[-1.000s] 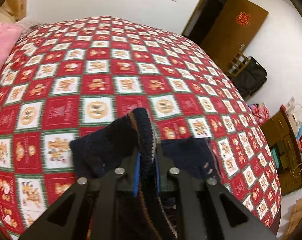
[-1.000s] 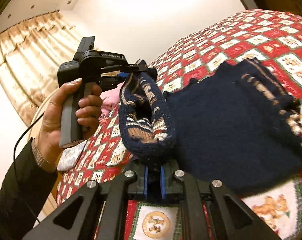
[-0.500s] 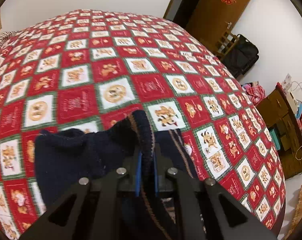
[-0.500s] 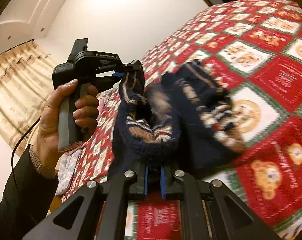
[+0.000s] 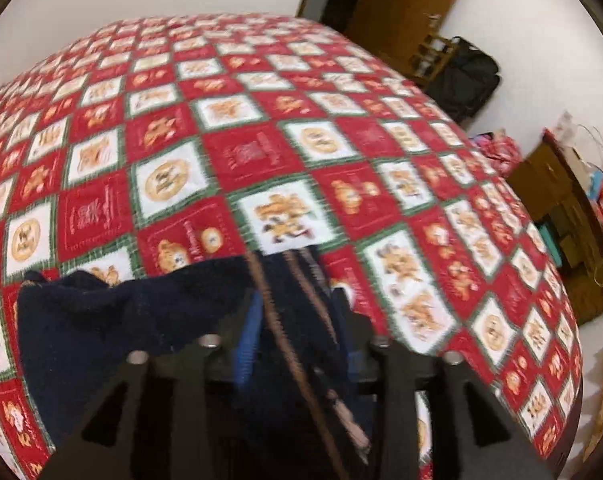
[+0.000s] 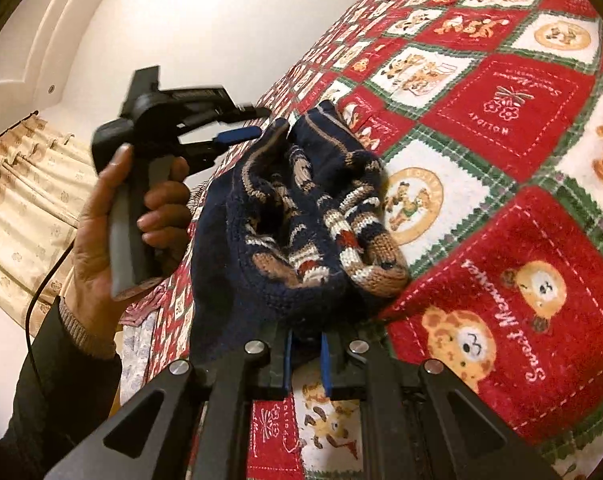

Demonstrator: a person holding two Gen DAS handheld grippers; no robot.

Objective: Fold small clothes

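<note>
Left gripper (image 5: 297, 320), held in a hand (image 6: 113, 220), has its jaws spread apart with the navy knitted sweater (image 6: 301, 232) lying loosely between them. The sweater lies bunched on the red checked bedspread (image 6: 501, 100). Right gripper (image 6: 305, 360) has its jaws slightly parted at the sweater's near edge, without a visible pinch.

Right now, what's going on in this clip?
A person is folding a small navy knitted sweater on a bed covered with a red patchwork quilt, using handheld tongs in each hand. The sweater lies bunched on the quilt. The left tongs look parted beside its far edge, apparently no longer pinching it, though that view is blurred. The right tongs are slightly open at the near edge, with the knit resting just above the blue pads.
</note>
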